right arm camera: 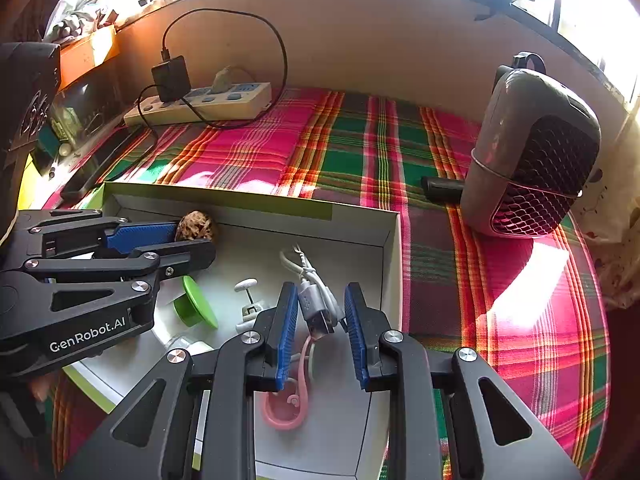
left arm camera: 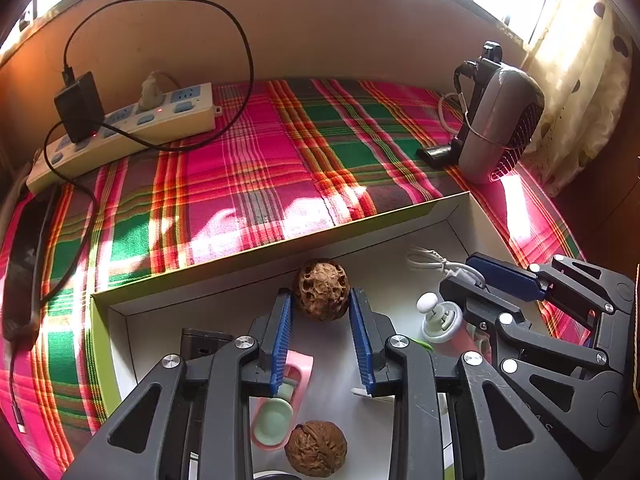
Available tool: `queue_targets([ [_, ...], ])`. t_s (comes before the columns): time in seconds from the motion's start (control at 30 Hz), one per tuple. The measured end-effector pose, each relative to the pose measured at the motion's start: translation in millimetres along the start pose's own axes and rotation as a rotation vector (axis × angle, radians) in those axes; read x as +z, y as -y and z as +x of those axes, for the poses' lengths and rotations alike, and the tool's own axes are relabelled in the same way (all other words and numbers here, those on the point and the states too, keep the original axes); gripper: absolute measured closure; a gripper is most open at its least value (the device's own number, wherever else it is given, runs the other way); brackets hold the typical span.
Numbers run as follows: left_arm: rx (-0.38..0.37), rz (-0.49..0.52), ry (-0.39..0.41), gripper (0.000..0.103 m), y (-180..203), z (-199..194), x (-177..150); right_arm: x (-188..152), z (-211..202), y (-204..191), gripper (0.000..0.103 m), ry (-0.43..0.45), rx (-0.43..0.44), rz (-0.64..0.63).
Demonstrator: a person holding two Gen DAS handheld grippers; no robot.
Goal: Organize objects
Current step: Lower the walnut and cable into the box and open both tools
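A white box (left arm camera: pixel 256 264) with a green rim lies on a plaid cloth. My left gripper (left arm camera: pixel 322 297) is shut on a wrinkled brown walnut (left arm camera: pixel 322 288), held at the fingertips close to the box's far wall. The right wrist view shows that left gripper (right arm camera: pixel 196 240) and walnut (right arm camera: pixel 197 225) from the side. My right gripper (right arm camera: pixel 320 294) is shut on a white USB cable (right arm camera: pixel 314 304) inside the box near its right wall, with the plug hanging between the pads. In the left wrist view the right gripper (left arm camera: pixel 460 274) sits at the right with the cable (left arm camera: pixel 432 262).
The box also holds a second walnut (left arm camera: pixel 316 448), a pink holder with a pale green cup (left arm camera: pixel 276 408), a small pump bottle (left arm camera: pixel 440 320), a green cap (right arm camera: pixel 196 304) and a pink hook (right arm camera: pixel 284 404). A power strip (left arm camera: pixel 132 124), a dark phone (left arm camera: pixel 24 264) and a small grey heater (left arm camera: pixel 500 124) lie on the cloth.
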State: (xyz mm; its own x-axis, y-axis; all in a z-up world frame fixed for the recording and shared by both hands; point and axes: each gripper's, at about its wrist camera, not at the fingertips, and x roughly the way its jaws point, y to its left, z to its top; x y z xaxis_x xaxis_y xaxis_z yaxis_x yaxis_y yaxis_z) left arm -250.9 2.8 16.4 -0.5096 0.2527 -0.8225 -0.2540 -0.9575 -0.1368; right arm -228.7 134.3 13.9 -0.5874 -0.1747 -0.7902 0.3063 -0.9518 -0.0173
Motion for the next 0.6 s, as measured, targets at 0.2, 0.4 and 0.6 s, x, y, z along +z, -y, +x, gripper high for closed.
queue_targets([
  [0.2,0.004,0.002,-0.004,0.076,0.3,0.8,-1.4,0.9,0.2,-1.2,0.077,0.000,0.004,-0.004],
  [0.4,0.001,-0.004,-0.004,0.076,0.9,0.9,-1.6,1.9,-0.2,-0.9,0.077,0.001,0.001,-0.003],
  [0.6,0.007,-0.003,-0.007,0.076,-0.1,-0.3,-0.7,2.5,-0.8,-1.4,0.077,0.000,-0.006,-0.004],
])
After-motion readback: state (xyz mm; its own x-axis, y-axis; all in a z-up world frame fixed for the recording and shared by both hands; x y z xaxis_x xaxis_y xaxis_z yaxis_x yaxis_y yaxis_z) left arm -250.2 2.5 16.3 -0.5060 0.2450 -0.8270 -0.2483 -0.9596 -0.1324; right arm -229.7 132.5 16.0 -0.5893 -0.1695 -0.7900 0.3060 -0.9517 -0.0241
